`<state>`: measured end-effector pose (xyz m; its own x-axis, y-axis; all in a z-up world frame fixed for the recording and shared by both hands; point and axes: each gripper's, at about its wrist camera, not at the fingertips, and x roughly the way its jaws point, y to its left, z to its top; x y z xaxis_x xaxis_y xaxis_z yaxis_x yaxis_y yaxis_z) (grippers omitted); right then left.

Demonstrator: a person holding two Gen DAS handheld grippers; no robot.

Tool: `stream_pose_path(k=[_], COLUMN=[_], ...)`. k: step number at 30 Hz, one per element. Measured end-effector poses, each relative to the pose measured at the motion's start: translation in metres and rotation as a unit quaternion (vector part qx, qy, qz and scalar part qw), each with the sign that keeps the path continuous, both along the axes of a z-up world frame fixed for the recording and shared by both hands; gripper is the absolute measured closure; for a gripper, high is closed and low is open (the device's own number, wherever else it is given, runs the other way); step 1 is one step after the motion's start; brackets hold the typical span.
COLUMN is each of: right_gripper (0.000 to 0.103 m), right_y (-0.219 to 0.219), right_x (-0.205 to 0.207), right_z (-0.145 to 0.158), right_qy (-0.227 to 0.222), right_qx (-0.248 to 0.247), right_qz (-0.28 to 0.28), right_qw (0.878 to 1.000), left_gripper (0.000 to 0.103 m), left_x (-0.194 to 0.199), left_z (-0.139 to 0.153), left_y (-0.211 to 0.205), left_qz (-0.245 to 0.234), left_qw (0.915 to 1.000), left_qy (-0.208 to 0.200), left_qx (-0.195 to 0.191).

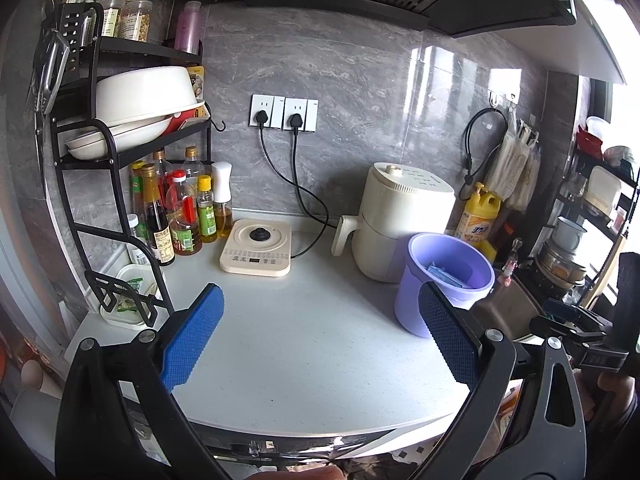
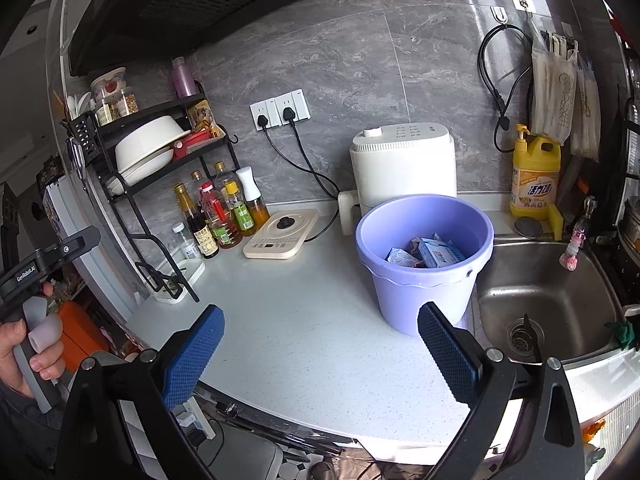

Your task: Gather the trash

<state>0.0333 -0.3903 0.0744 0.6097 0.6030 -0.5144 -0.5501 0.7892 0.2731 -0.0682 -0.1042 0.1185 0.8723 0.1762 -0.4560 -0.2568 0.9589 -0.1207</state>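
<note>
**Both grippers empty, trash in the bucket**

Your left gripper [image 1: 320, 336] has its blue pads [image 1: 192, 340] spread wide with nothing between them; the same holds for your right gripper [image 2: 320, 356], jaws parted and empty above the near edge of the counter [image 2: 304, 320]. Neither one touches the purple bucket [image 2: 424, 264], which stands just ahead of the right gripper and off to the right of the left one.

Inside the bucket you can see the trash [image 2: 436, 254]: a light blue carton and some crumpled wrappers lying at the bottom. From the left wrist view only a sliver of blue shows over the rim, so how much is in there is hard to judge from that side.

Around the bucket, the counter looks bare of loose litter. Behind the bucket stands the cream appliance [image 2: 404, 164]; to the left of the bucket sits the flat cooker plate [image 2: 280, 236], and the sink [image 2: 544, 280] lies right of the bucket.

By my reading the collecting is largely done. The one thing left to check is the small tray [image 1: 132, 292] under the rack, far left of the bucket, where something green and packet-like lies; whether that is trash I cannot tell.
</note>
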Motion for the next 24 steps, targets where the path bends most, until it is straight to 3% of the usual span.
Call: stream_pose_path(k=[24], right_gripper=[0.008], right_y=[0.006], right_x=[-0.005], right_z=[0.006], right_qy=[-0.012], right_qx=[0.003], right_qz=[0.015], right_qw=[1.000], left_gripper=[0.006], left_x=[-0.010], left_z=[0.000], left_y=[0.002], left_qz=[0.015], left_qw=[0.9999], left_qy=[-0.008], left_qx=[-0.004])
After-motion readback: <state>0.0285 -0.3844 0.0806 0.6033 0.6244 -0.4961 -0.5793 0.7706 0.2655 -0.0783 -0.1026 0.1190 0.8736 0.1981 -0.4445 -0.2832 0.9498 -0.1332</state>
